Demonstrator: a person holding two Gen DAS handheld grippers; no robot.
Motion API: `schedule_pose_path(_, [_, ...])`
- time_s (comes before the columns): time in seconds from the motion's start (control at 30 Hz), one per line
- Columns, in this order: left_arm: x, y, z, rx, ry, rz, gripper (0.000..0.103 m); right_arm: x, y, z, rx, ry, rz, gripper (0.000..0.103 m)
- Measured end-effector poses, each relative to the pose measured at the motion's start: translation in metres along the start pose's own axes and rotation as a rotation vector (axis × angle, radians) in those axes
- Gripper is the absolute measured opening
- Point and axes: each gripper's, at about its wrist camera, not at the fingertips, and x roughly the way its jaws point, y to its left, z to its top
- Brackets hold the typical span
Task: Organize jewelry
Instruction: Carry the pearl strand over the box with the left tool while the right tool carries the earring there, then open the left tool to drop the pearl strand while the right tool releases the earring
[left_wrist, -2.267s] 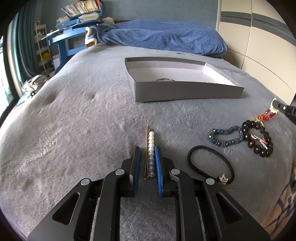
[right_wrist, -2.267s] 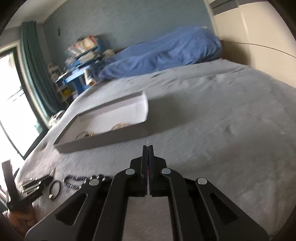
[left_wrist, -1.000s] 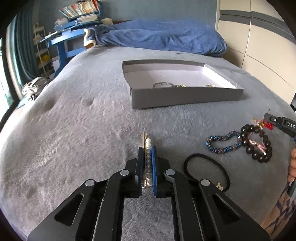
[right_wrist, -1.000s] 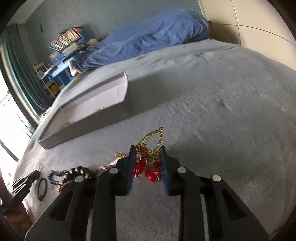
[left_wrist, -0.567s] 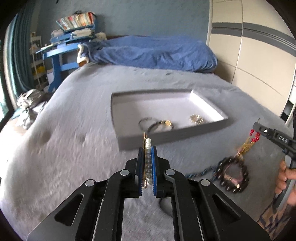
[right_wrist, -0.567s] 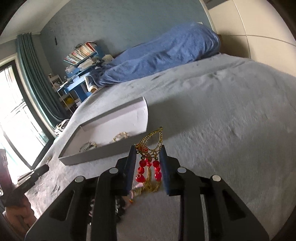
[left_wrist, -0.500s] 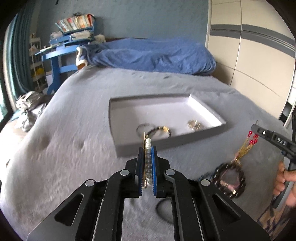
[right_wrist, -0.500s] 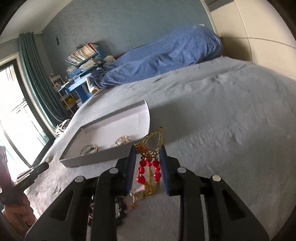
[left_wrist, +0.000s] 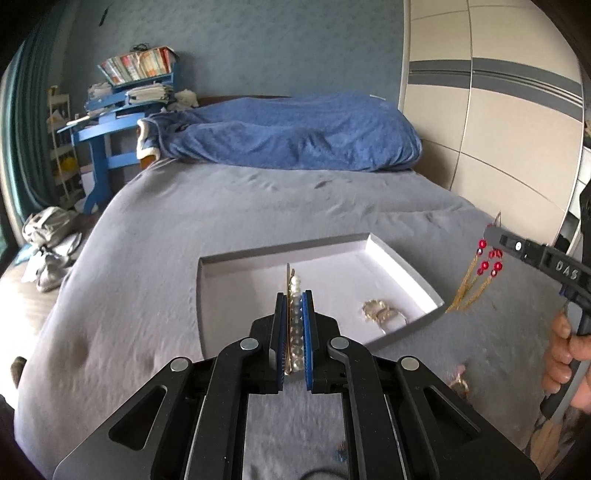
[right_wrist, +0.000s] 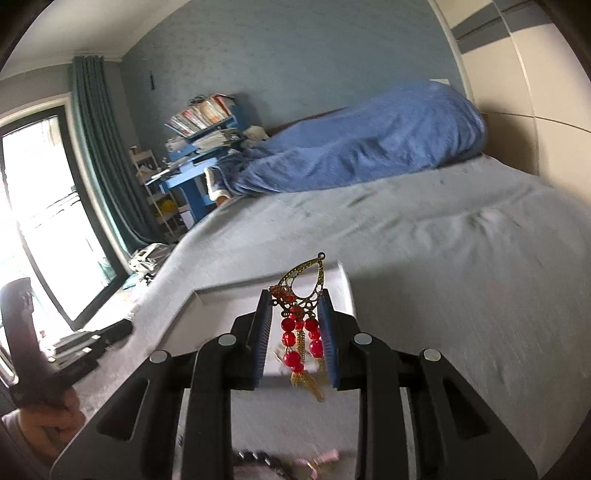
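**Two Pieces Held Over the Bed**

While a grey bed (left_wrist: 155, 236) filled most of both views, a rumpled blue blanket (left_wrist: 288, 133) lay across its far end, near a blue desk (left_wrist: 107, 140) stacked with books. On the bed sat a shallow grey tray (left_wrist: 201, 295) with a white floor, and a small tangle of gold jewelry (left_wrist: 382, 314) lay in its right part.

The left hand-held gripper (left_wrist: 294, 332) was clamped nearly closed on a pearl hair clip (left_wrist: 294, 314), whose row of white beads and gold bar stuck out past the blue pads, in front of the tray as seen from the left wrist. The right hand-held gripper (right_wrist: 295, 332) stood partly open but pressed on a gold earring (right_wrist: 301, 295) with red beads, its teardrop frame poking forward and its thin gold chains hanging below the pads. From the left wrist, that earring (left_wrist: 480, 273) hung in the air just right of the tray's near corner.

Dark beads (right_wrist: 258, 458) and something pink (right_wrist: 325, 456) lay blurred on the bed beneath the right gripper.
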Motion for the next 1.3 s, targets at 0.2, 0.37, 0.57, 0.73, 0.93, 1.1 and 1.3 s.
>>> schedule_pose_path(0.2, [0.034, 0.005, 0.011, -0.013, 0.048, 0.006, 0.008, 0.035, 0.015, 0.019, -0.036, 0.031, 0.039, 0.025])
schedule_pose_path(0.37, [0.065, 0.015, 0.01, -0.021, 0.104, 0.024, 0.008, 0.068, 0.015, 0.02, -0.075, 0.086, 0.009, 0.025])
schedule_pose_path(0.57, [0.101, 0.033, 0.003, -0.038, 0.179, 0.054, 0.008, 0.105, 0.004, 0.017, -0.108, 0.145, -0.05, 0.025])
schedule_pose_path(0.73, [0.129, 0.047, -0.004, -0.056, 0.246, 0.072, 0.008, 0.143, -0.005, 0.01, -0.146, 0.238, -0.088, 0.025])
schedule_pose_path(0.93, [0.145, 0.053, -0.012, -0.048, 0.306, 0.087, 0.009, 0.171, -0.006, -0.009, -0.202, 0.335, -0.109, 0.025])
schedule_pose_path(1.1, [0.14, 0.053, -0.015, -0.055, 0.288, 0.08, 0.031, 0.179, -0.006, -0.02, -0.216, 0.38, -0.113, 0.027])
schedule_pose_path(1.3, [0.121, 0.047, -0.021, -0.041, 0.252, 0.081, 0.032, 0.158, -0.007, -0.021, -0.179, 0.332, -0.099, 0.058])
